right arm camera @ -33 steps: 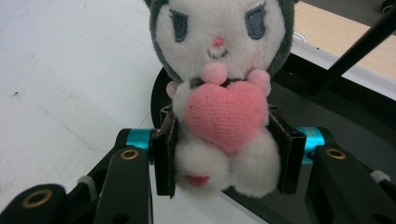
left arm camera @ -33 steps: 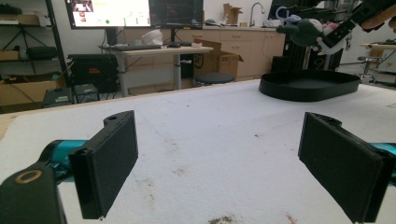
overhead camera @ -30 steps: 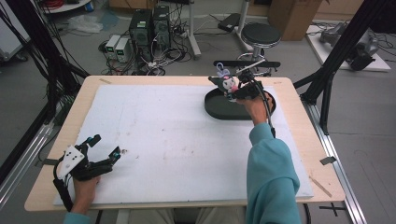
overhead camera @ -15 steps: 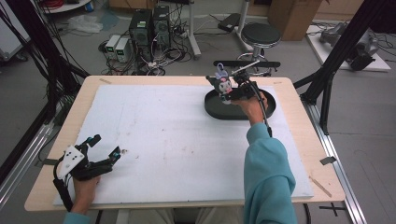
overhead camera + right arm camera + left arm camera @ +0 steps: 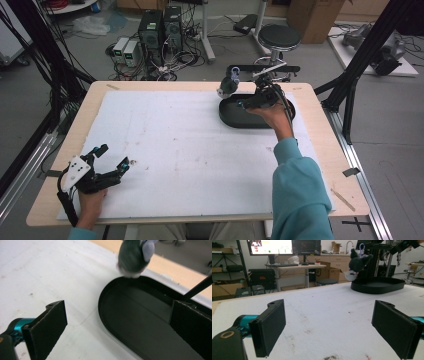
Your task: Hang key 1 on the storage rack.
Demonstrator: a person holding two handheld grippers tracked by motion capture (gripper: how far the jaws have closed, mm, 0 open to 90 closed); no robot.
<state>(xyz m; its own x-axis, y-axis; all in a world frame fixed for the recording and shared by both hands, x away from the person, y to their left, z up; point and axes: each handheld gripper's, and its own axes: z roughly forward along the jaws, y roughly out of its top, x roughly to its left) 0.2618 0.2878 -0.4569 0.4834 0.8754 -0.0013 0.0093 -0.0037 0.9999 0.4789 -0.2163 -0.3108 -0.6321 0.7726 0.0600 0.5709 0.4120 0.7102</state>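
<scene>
Right gripper [image 5: 245, 96]: held over the far right of the table, above the black tray [image 5: 235, 117]; its jaws have just been opening and now stand wide, nothing between them in the right gripper view
Plush toy [image 5: 229, 84]: small, dark grey with a white underside and a lilac loop on top; it sits at the tray's far left rim, apparently hanging on a thin black stand [image 5: 372, 245] above it; whether it touches the rim I cannot tell
Same toy, right gripper view: [image 5: 133, 256] blurred, just above the tray's edge [image 5: 110, 290], ahead of the jaws and clear of both pads
Left gripper [image 5: 107, 162]: near the front left corner of the white mat [image 5: 170, 145], low over it; jaws spread wide and empty; well apart from the tray
Step in hand: by my reading, the release of the toy at the tray
Next move: likely draw the right gripper back and clear without brushing the toy or stand; then check the toy has settled
</scene>
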